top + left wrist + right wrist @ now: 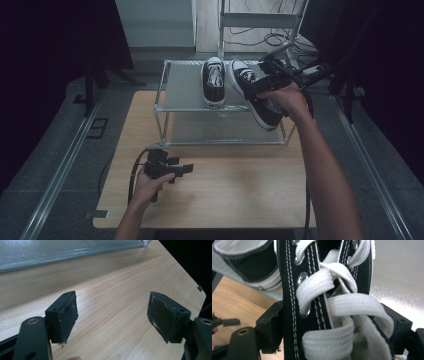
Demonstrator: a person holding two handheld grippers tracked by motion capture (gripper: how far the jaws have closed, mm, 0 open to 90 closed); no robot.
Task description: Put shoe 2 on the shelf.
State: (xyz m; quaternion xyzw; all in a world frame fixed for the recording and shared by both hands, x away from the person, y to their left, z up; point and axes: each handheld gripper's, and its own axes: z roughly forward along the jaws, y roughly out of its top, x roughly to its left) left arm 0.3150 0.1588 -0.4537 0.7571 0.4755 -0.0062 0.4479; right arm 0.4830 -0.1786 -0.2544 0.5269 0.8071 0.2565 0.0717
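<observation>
A black canvas sneaker with white laces (214,82) stands on the top shelf of a metal shoe rack (182,97). Its mate (250,92) hangs tilted over the right end of that shelf, toe toward the back, heel past the front edge. My right gripper (266,84) is shut on it; in the right gripper view the jaws (334,327) clamp the laced upper (312,302) from both sides, with the other sneaker (249,265) behind. My left gripper (186,169) rests low over the wooden table (235,185), open with nothing between its pads (67,315).
The rack has a lower shelf (50,252) close to the table top. Bare wood lies in front of the rack (117,290). A second metal frame and cables (260,30) stand behind the rack. Dark curtains hang at both sides.
</observation>
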